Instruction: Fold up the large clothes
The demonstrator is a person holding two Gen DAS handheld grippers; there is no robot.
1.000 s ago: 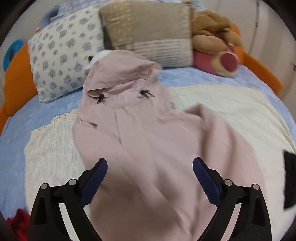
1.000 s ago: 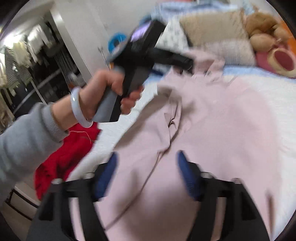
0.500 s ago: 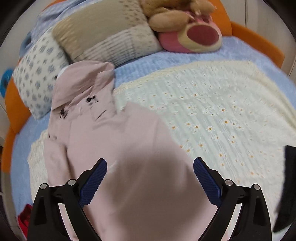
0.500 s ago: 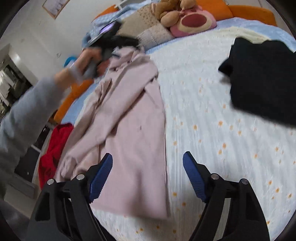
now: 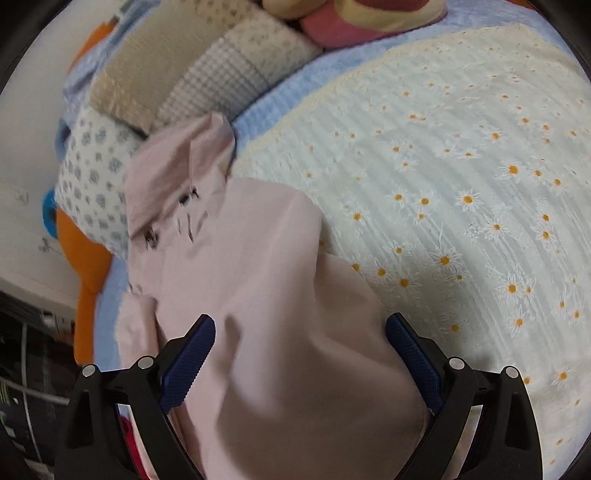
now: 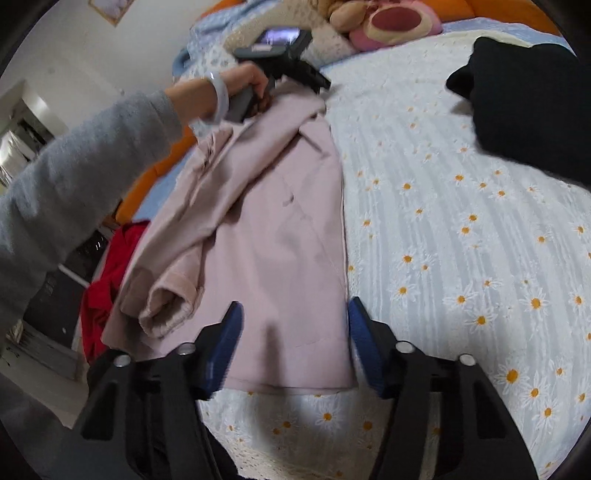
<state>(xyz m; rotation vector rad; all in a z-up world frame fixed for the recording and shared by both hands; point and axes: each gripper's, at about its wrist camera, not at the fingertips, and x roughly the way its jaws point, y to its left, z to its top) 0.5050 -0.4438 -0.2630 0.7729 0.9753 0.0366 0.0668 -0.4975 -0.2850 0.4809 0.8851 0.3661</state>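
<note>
A pale pink hooded jacket (image 5: 258, 295) lies lengthwise on the daisy-print bedspread (image 5: 461, 184), hood toward the pillows. It also shows in the right wrist view (image 6: 266, 229), with a cuffed sleeve (image 6: 166, 302) folded over its left side. My left gripper (image 5: 301, 347) is open and empty, hovering over the jacket's upper body; in the right wrist view the hand-held unit (image 6: 280, 66) sits near the hood. My right gripper (image 6: 293, 332) is open and empty above the jacket's hem.
Pillows (image 5: 207, 74) and a pink plush toy (image 6: 391, 22) line the head of the bed. A black garment (image 6: 528, 107) lies on the bedspread at the right. A red garment (image 6: 107, 266) hangs off the left bed edge. An orange bed frame (image 5: 85, 266) borders the left.
The left gripper moved up toward the hood end and rotated. The right gripper pulled back toward the hem, its jaws staying open. The jacket now lies flatter with the sleeve folded in.
</note>
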